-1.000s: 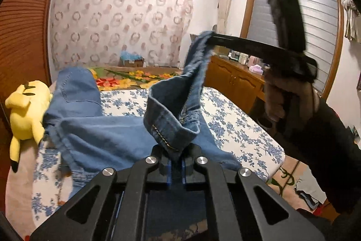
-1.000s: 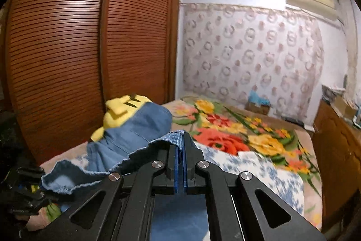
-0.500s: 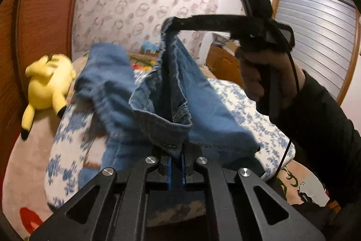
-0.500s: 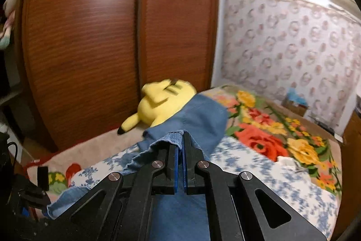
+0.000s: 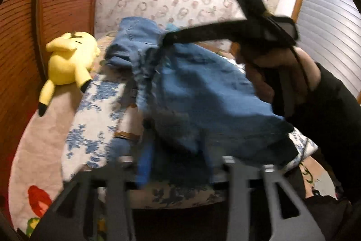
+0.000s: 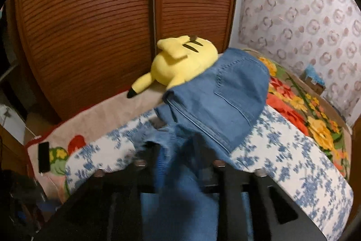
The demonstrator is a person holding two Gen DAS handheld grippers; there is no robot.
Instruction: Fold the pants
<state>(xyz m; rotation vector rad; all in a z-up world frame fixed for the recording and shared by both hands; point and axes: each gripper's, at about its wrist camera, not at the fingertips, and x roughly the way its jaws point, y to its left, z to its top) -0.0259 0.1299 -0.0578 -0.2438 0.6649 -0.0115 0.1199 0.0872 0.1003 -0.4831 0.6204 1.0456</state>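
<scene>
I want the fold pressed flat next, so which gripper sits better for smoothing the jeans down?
Probably the right gripper: it sits low over the jeans, facing the folded part on the bed. The left gripper faces loose denim. Both jaws are opening, with denim between them.

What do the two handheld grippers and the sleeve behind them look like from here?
Both grippers are matte black. The left gripper has two flat angular fingers with cut-out slots, silver screws and a blue pad on one finger. The right gripper has the same build. In the left wrist view the right gripper's long black body trails a thin black cable, above a black sleeve.
</scene>
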